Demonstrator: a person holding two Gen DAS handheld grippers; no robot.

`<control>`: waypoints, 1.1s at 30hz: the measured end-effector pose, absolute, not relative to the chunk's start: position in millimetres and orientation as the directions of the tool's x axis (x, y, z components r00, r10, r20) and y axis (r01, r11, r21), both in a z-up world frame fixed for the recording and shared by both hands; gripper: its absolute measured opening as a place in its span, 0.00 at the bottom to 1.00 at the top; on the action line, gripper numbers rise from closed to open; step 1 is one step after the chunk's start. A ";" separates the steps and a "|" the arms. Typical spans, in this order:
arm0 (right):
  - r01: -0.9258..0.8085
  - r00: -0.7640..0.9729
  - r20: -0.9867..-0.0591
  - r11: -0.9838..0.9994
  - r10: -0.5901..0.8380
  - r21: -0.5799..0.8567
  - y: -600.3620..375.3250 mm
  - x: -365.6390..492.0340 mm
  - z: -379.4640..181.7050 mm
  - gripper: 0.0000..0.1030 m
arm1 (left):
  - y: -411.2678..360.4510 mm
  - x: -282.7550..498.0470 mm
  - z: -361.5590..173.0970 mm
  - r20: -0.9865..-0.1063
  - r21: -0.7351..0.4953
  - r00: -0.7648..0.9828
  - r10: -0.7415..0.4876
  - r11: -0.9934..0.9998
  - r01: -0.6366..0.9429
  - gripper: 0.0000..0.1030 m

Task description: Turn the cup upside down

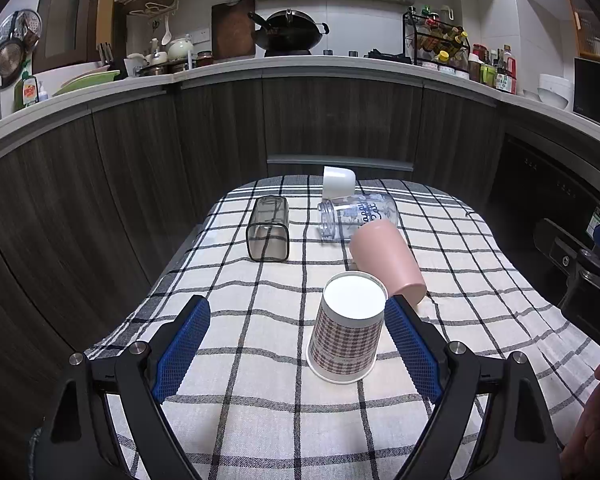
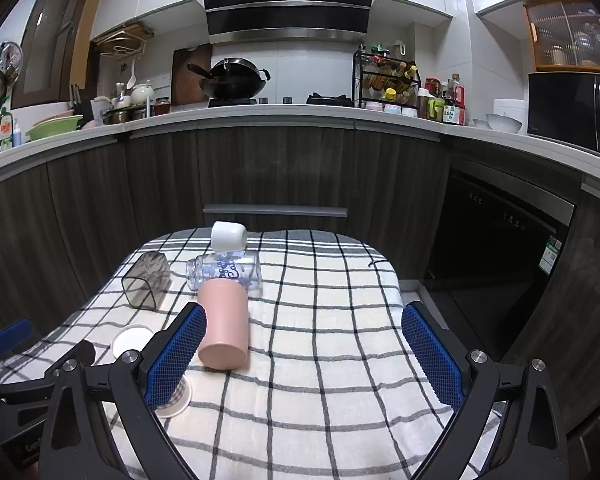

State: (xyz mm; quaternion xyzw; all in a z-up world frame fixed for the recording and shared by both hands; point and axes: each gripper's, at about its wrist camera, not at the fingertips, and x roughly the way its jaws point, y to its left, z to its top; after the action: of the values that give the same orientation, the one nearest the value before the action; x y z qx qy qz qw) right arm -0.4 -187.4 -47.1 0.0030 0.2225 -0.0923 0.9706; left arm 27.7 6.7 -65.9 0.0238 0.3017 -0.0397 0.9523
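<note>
Paper cup [image 1: 346,326] in a houndstooth print is standing upside down on the checked bench [image 1: 260,408], between the spread fingers [image 1: 182,342] of the left gripper [image 1: 296,346], touching neither. In the right view its lower part is hiding behind a finger. One pink cup [image 1: 388,262], one clear bottle [image 1: 356,216] and one smoky container [image 1: 269,227] are lying beyond. The right gripper [image 2: 304,354] is gaping wide, holding nothing.

Matt paper cup [image 1: 346,326] with houndstooth print; woven checked cloth [image 1: 260,380]; clear glossy bottle [image 1: 356,216]; matt pink cup [image 1: 388,260]; textured blue fingers [image 1: 182,344].
</note>
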 end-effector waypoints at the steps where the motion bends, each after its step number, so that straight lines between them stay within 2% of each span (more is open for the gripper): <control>1: 0.180 0.884 -0.433 0.983 -0.177 -0.035 -187.6 -0.8 -46.9 0.96 | 6.6 27.7 -65.9 -0.577 0.021 0.815 -0.061 0.996 0.090 0.87; 33: 0.171 0.881 -0.442 0.985 -0.167 -0.032 -187.4 1.4 -50.3 0.96 | 5.0 28.1 -68.0 -0.587 0.011 0.807 -0.068 0.996 0.092 0.88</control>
State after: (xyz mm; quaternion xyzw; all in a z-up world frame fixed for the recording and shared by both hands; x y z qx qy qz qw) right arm 1.4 -187.4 -50.3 0.0041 0.2276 -0.0871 0.9699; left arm 28.1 5.0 -68.0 0.0193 0.3080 -0.0422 0.9503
